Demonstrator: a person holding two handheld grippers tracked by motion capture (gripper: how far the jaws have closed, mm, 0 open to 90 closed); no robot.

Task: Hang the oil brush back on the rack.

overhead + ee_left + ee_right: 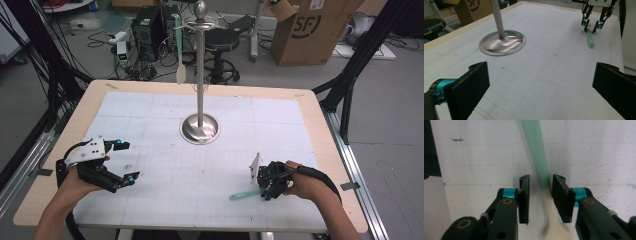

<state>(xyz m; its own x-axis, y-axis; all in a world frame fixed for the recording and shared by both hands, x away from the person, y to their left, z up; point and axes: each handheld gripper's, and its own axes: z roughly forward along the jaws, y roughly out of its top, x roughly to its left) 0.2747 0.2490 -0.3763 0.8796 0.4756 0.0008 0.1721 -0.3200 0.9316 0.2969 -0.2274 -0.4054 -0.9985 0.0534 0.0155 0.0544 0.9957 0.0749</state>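
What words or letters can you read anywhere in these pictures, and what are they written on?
"SF": big dark letters on the brown cardboard box on the floor behind the table, in the high view.
The left gripper view catches part of the same letters on that box, cut off by the picture's edge.
A white label at the box's top edge: too small to read.
No writing can be made out on the table mat.

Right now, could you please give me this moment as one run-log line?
left gripper: open, idle | right gripper: jaws astride spoon, one side gapped | stand: mid-table, one spoon hung
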